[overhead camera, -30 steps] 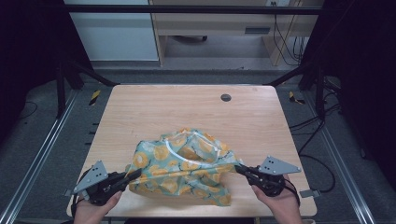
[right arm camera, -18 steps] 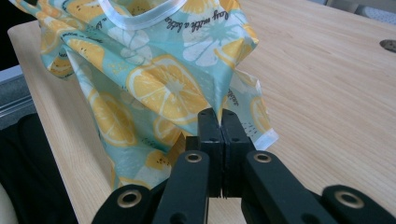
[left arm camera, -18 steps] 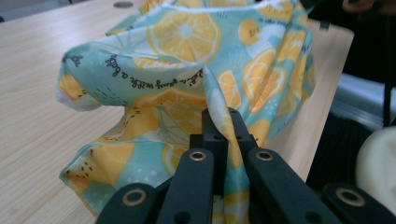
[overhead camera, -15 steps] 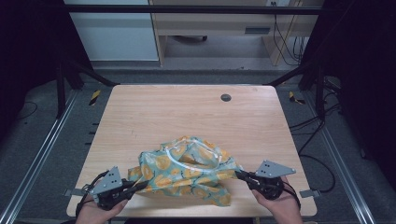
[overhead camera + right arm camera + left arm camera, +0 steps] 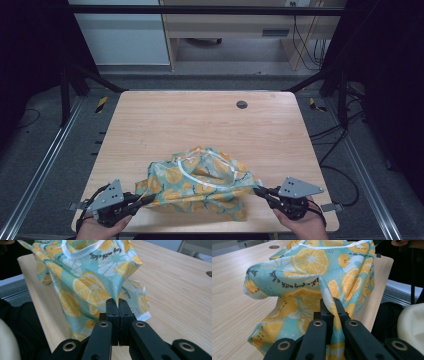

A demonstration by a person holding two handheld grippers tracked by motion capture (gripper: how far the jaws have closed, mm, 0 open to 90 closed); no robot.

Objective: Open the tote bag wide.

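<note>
A teal cloth printed with orange and lemon slices hangs crumpled over the near part of the wooden table, with a white strap across its top. My left gripper is shut on the cloth's left corner, near the table's front left. At the front right, my right gripper pinches the cloth's right corner between its closed jaws. The fabric is lifted and stretched between the two grippers, sagging in folds in the middle.
A round dark grommet hole sits at the table's far right. Black frame posts and cables stand around the table. Behind it is a wooden cabinet. The table's front edge lies just below the cloth.
My left gripper has drawn back toward the table's front left corner with its corner of the cloth. The cloth has shifted toward me and spread wider. The right gripper has barely moved.
</note>
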